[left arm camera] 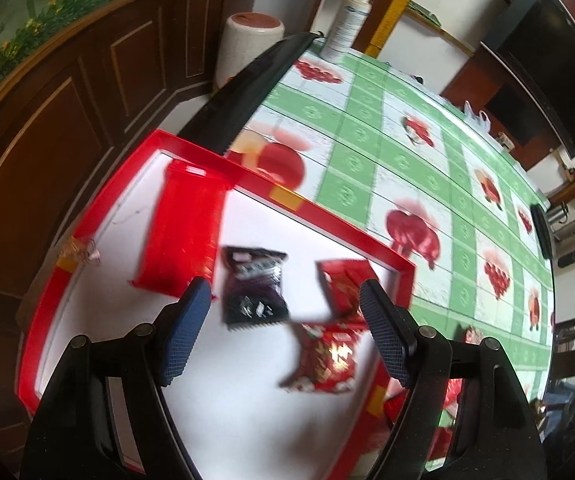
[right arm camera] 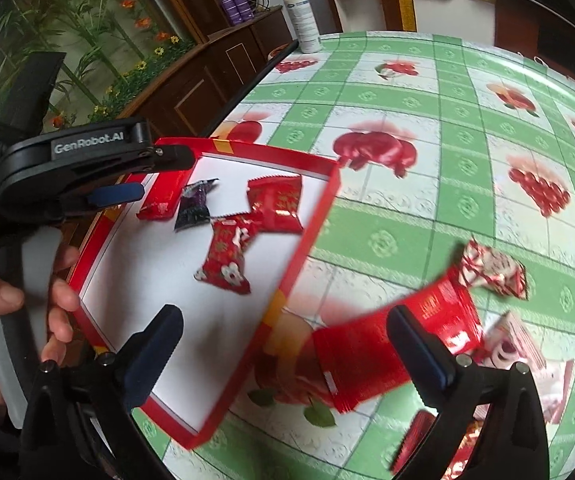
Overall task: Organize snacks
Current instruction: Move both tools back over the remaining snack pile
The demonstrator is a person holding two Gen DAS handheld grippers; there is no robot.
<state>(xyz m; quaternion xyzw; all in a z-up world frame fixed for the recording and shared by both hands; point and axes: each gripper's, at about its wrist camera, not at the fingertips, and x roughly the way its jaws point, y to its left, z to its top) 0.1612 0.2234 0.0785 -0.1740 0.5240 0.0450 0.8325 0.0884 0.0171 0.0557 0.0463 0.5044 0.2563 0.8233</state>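
My left gripper point(left arm camera: 285, 330) hangs over the red-rimmed tray point(left arm camera: 329, 216) with its blue pads spread and nothing between them. My right gripper point(right arm camera: 285, 354) is spread wide as well, nothing pinched; it sits above the near corner of the tray, with one finger over the white floor and the other over the tablecloth point(right arm camera: 399, 80).

Directly below my left jaws lie the snacks already gathered: a long red packet point(left arm camera: 183, 232) against the far side, a dark purple packet point(left arm camera: 253, 286) just beside it, a red pouch point(left arm camera: 343, 284) near the right rim, and a red foil packet with white print point(left arm camera: 323, 360) nearest me. The right wrist view confirms all four sit inside the tray, close together at its far end, with most of the white floor bare.

Outside the tray, on the cloth near my right finger, wait a long red packet point(right arm camera: 395, 348), a crumpled red-and-white foil packet point(right arm camera: 491, 270) just beyond it, and some pink-and-white wrappers point(right arm camera: 519, 348) at the lower right; more red packaging shows at the bottom edge, too blurred to name.

I judge the job roughly half done: four in, at least three to go. The nearest candidate for my right gripper is the long red packet.
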